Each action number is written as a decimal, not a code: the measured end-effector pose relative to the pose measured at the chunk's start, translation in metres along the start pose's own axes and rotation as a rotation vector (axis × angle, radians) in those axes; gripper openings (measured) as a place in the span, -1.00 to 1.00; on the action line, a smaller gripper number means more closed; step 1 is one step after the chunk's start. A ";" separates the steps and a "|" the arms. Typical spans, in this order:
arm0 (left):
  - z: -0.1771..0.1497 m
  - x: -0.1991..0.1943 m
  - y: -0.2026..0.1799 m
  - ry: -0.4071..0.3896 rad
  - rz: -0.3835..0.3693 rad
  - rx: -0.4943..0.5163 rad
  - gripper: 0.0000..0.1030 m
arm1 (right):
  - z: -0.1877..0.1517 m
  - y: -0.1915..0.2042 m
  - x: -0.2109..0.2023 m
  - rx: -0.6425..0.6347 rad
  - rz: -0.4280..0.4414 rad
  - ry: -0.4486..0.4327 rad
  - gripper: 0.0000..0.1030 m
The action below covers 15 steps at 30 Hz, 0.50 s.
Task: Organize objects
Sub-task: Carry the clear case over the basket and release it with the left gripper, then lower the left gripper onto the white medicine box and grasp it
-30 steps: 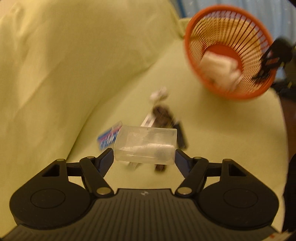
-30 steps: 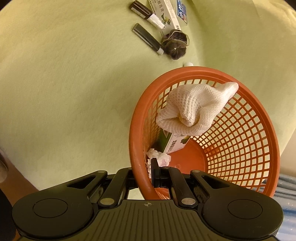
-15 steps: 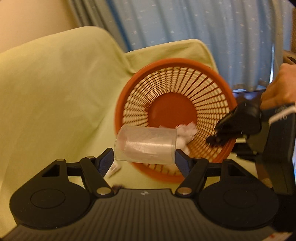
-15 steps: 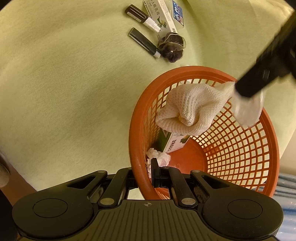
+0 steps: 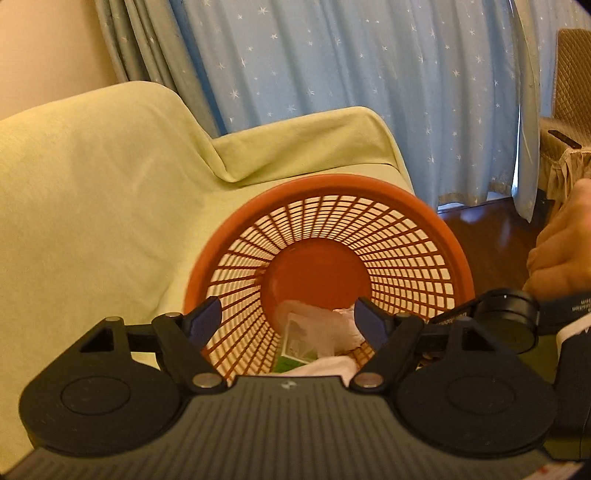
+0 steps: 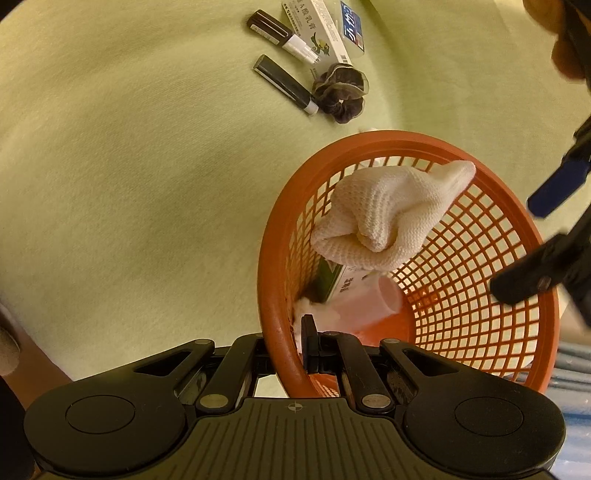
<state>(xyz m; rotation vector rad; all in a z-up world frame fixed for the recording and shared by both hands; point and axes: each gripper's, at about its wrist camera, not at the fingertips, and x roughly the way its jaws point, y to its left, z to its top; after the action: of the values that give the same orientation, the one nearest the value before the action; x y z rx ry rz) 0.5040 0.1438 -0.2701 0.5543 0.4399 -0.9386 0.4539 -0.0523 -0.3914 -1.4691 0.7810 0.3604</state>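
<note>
An orange mesh basket sits on a green-covered sofa. My left gripper is open and empty above its rim. A clear plastic container lies in the basket beside a green-and-white box, a white knit cloth and a crumpled tissue. My right gripper is shut on the basket's near rim. The left gripper also shows in the right wrist view over the basket's right side.
On the sofa seat beyond the basket lie two dark pens, a long white box, a blue-labelled packet and a dark scrunchie. Blue starred curtains hang behind the sofa. A dark wooden floor is at right.
My left gripper carried the clear container from the sofa seat to the basket, opened, and the container dropped in. My right gripper kept hold of the rim.
</note>
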 end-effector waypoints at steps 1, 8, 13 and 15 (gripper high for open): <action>-0.001 -0.002 0.001 -0.001 0.008 0.000 0.47 | 0.000 0.000 0.000 -0.001 -0.001 0.001 -0.98; -0.023 -0.032 0.028 0.015 0.107 -0.071 0.47 | 0.001 0.000 0.001 0.000 0.001 0.002 -0.97; -0.051 -0.053 0.046 0.068 0.189 -0.119 0.47 | 0.003 -0.002 0.001 0.011 0.003 0.007 -0.97; -0.066 -0.061 0.050 0.097 0.221 -0.135 0.47 | 0.004 -0.002 0.001 0.013 0.002 0.008 -0.97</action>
<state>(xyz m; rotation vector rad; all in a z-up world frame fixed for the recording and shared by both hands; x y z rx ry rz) 0.5074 0.2467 -0.2741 0.5155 0.5145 -0.6672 0.4567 -0.0493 -0.3906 -1.4588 0.7903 0.3503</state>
